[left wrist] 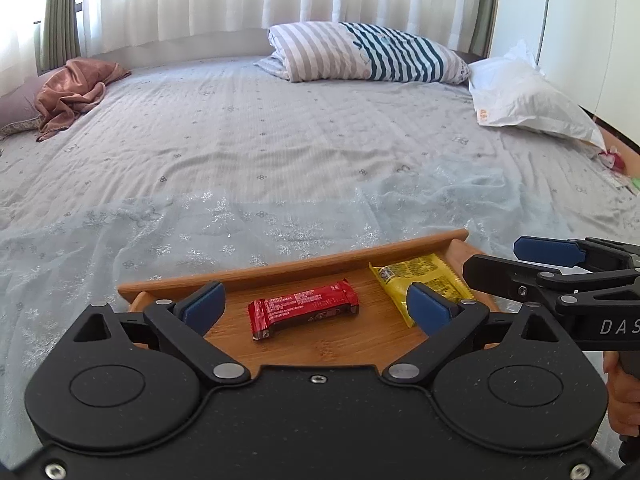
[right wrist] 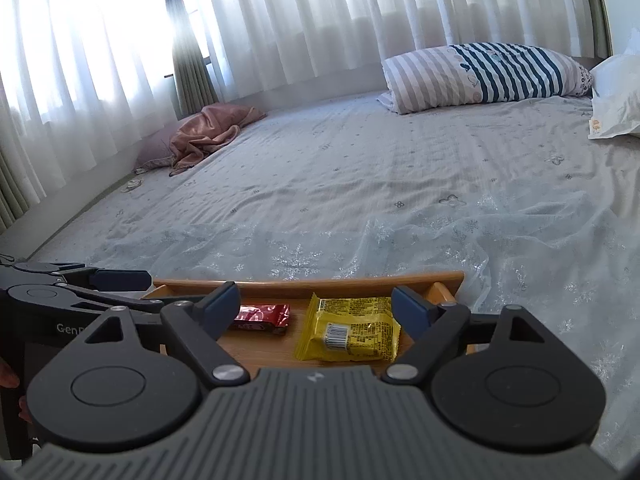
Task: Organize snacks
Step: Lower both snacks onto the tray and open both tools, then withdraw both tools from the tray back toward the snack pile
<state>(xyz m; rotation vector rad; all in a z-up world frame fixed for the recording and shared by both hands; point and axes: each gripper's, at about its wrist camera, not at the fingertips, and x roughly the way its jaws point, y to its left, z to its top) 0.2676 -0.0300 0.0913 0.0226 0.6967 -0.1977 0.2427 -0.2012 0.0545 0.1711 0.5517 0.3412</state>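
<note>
A wooden tray (left wrist: pixel 288 268) lies on the bed and holds two snacks. A red bar (left wrist: pixel 303 309) lies in its middle, and a yellow packet (left wrist: pixel 424 280) lies to its right. My left gripper (left wrist: pixel 316 304) is open and empty, its fingers straddling the red bar from just above. My right gripper (right wrist: pixel 320 306) is open and empty over the yellow packet (right wrist: pixel 350 330), with the red bar (right wrist: pixel 262 318) to its left. The tray's far rim (right wrist: pixel 320 282) shows beyond both. Each gripper shows in the other's view, the right one in the left wrist view (left wrist: pixel 560 264) and the left one in the right wrist view (right wrist: pixel 100 280).
The tray rests on a sheer snowflake cloth (left wrist: pixel 240 216) over a grey bedsheet. A striped pillow (left wrist: pixel 368 54) and a white plastic bag (left wrist: pixel 528 96) lie at the far right, a pink blanket (left wrist: pixel 72 92) at the far left. Curtains hang behind the bed.
</note>
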